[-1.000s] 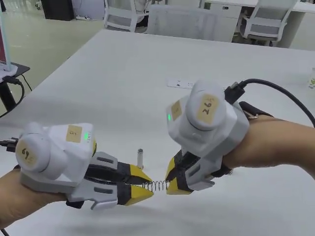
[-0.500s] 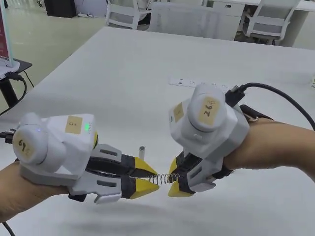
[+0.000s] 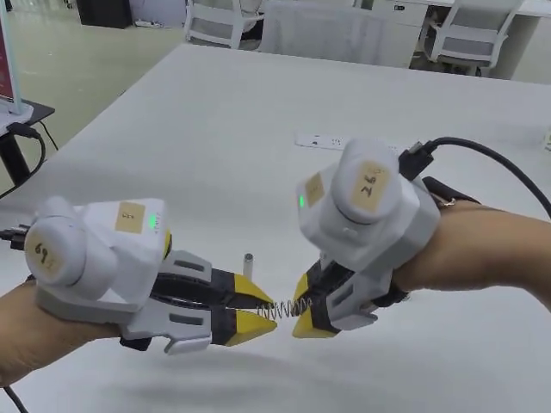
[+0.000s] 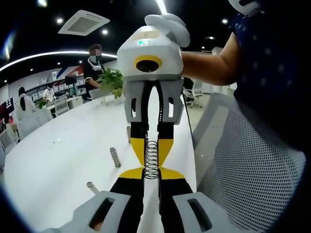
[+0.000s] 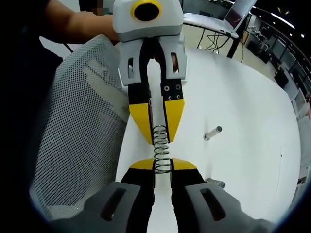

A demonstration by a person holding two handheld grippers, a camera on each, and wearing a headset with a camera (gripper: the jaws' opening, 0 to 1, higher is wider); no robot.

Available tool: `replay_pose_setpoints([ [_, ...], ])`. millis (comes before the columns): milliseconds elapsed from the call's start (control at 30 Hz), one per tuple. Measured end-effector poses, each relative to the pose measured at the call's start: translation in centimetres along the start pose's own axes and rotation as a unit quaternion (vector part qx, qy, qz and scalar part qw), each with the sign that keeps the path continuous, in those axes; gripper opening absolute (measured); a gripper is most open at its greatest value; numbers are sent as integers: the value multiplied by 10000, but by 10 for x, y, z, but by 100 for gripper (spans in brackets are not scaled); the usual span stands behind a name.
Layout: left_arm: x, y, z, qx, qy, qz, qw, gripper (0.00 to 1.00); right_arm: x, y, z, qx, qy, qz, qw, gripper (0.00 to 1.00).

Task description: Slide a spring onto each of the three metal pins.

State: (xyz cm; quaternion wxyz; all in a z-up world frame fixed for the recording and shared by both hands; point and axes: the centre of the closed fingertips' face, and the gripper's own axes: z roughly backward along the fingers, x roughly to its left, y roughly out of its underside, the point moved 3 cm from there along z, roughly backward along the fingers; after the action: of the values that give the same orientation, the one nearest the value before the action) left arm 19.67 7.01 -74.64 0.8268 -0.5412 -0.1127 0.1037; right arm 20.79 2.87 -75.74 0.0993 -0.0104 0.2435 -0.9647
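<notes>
A short steel spring [image 3: 281,309] spans the gap between my two grippers just above the white table [image 3: 215,129]. My left gripper [image 3: 263,314] is shut on one end of it and my right gripper [image 3: 301,317] is shut on the other. In the left gripper view the spring [image 4: 151,158] runs from my left gripper [image 4: 151,173] up to the right gripper [image 4: 151,145]. The right gripper view has the spring [image 5: 161,145] between my right gripper [image 5: 163,166] and the left gripper [image 5: 158,128]. A metal pin [image 3: 248,261] stands just behind. A spring-wrapped pin [image 4: 114,157] and a bare pin [image 4: 91,185] stand nearby.
A white power strip [image 3: 323,142] lies further back on the table. Office chairs [image 3: 469,30] line the far edge. A black cable [image 3: 491,159] trails from the right gripper. A mesh chair back [image 4: 243,160] is close beside the table.
Both grippers keep hold of the spring and have shifted only slightly; the right gripper has rolled a little. The head camera has tilted, so the scene sits somewhat differently.
</notes>
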Motion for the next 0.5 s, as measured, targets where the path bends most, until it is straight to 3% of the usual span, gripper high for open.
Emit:
replay_pose_setpoints([
  [500,-1,3,-3,55,33,42,10000,2,3,-21,11,-213,29,149,9997,9],
])
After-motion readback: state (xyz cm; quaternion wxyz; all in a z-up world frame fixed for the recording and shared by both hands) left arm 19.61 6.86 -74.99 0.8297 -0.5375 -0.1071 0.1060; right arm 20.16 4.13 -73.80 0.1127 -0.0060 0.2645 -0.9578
